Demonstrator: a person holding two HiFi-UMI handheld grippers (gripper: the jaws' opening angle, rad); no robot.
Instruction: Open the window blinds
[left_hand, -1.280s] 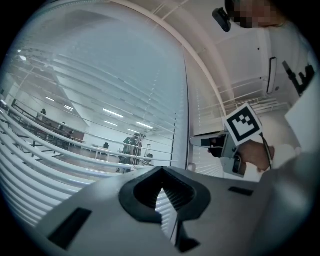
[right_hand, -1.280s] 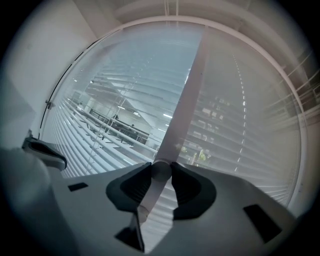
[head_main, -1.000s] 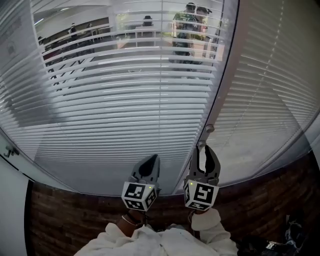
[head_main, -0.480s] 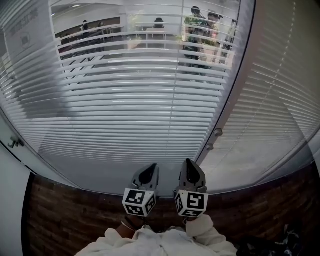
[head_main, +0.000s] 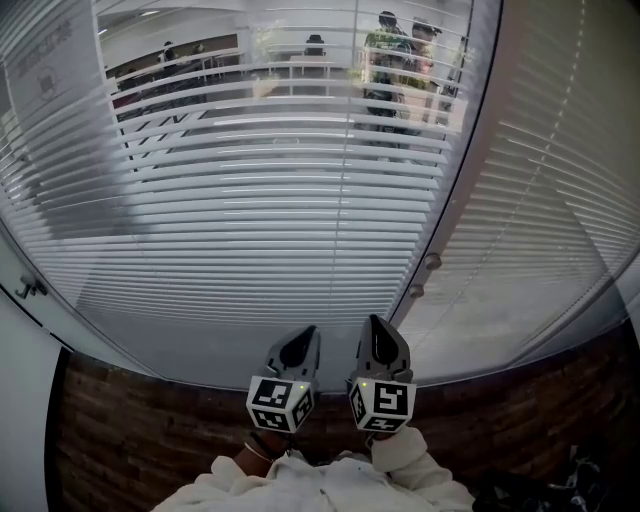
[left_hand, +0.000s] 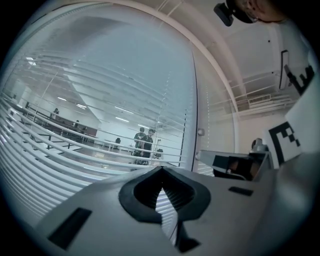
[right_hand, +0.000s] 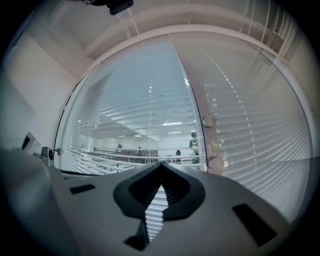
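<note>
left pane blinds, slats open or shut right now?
Open, at least partly: through the left-pane blinds, people behind them show between the upper slats. The right-pane blinds look shut, with nothing showing through.

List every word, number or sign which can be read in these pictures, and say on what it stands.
No text can be read.
Pale sign at the upper left of the head view, seen through the white slatted window blinds: dark print, too blurred to read.
Left gripper and right gripper, marker cubes: black-and-white square patterns only, no letters.
</note>
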